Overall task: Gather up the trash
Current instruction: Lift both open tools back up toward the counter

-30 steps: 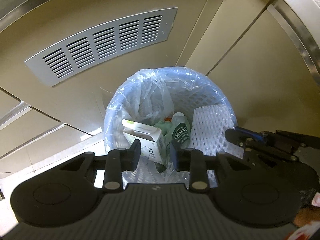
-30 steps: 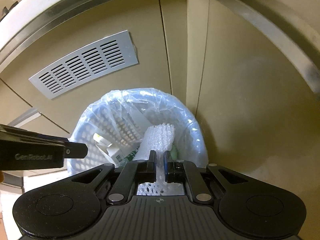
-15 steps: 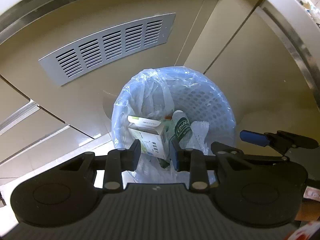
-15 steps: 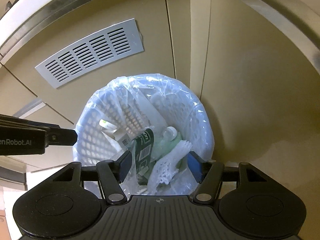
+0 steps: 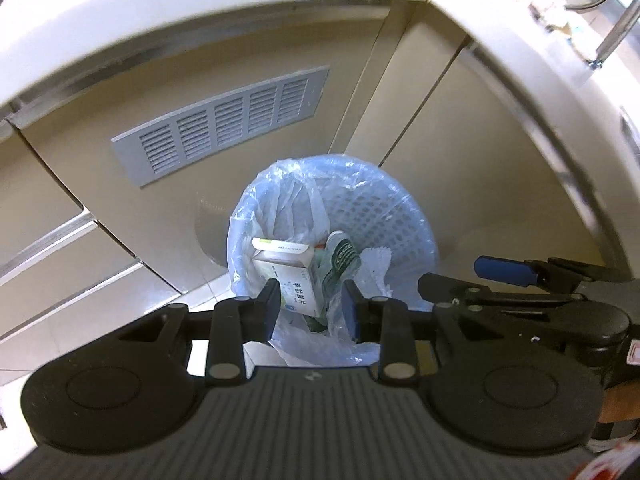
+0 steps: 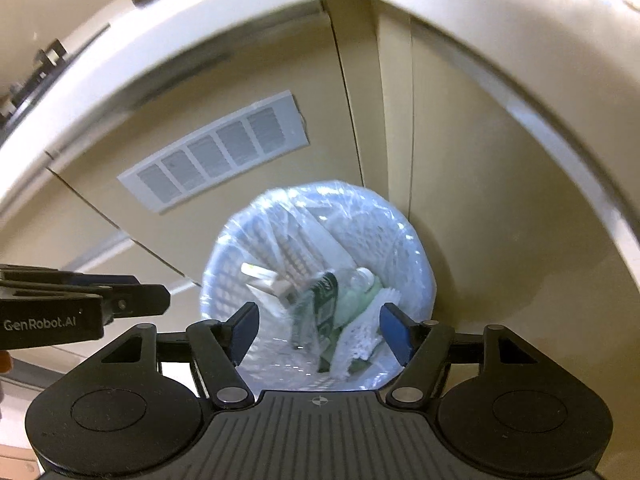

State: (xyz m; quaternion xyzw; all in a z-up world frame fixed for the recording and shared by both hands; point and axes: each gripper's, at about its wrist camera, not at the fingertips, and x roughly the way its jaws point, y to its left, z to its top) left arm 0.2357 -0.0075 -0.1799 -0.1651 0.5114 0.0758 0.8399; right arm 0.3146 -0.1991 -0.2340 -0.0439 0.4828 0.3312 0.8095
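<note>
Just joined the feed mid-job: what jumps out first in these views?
A white mesh bin lined with a clear bag sits in the cabinet corner, holding a carton, a green bottle and white foam netting. Both claws hover above it, the right claw open and empty.

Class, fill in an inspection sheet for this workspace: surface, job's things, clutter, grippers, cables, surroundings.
Surface: pale floor beneath the bin.
Job's things: lined mesh bin holding a box, a green bottle and white foam netting.
Clutter: small items on the counter, too blurred to name.
Grippers: left gripper has a narrow gap with nothing gripped; right gripper has just been opening, its jaws empty and wide.
Cables: nothing seen.
Surroundings: beige cabinets with a grey vent.
</note>
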